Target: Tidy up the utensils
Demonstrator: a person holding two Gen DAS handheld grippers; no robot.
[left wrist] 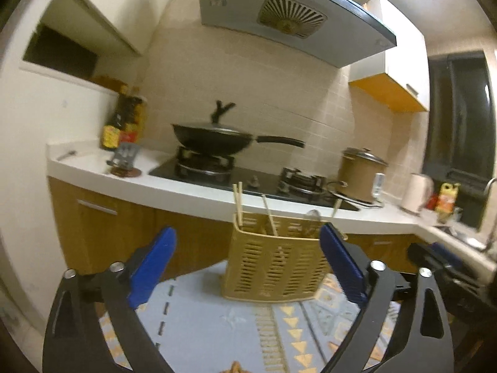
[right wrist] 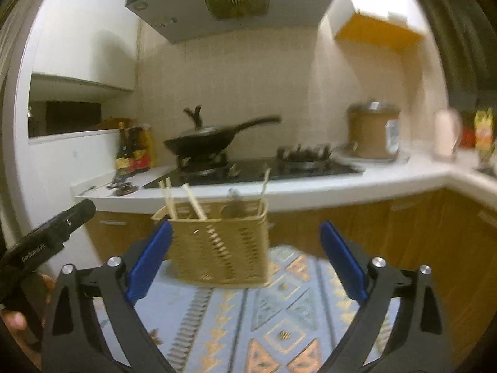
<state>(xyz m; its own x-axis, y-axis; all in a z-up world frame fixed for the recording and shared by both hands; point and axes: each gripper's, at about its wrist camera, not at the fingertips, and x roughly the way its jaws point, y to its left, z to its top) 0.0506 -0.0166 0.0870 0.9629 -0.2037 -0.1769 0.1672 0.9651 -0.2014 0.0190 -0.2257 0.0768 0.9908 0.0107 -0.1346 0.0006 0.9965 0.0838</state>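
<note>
A tan slotted utensil basket stands upright on a blue patterned cloth. Several wooden chopsticks and a metal utensil stick up out of it. My left gripper is open, short of the basket, with nothing between its blue pads. My right gripper is also open and empty, and the basket sits ahead toward its left finger. Each gripper shows at the edge of the other's view: the right gripper and the left gripper, which a hand holds.
Behind the basket runs a white counter over wooden cabinets. On it are a hob with a black wok, a brown pot with a lid, sauce bottles and a white kettle. A range hood hangs above.
</note>
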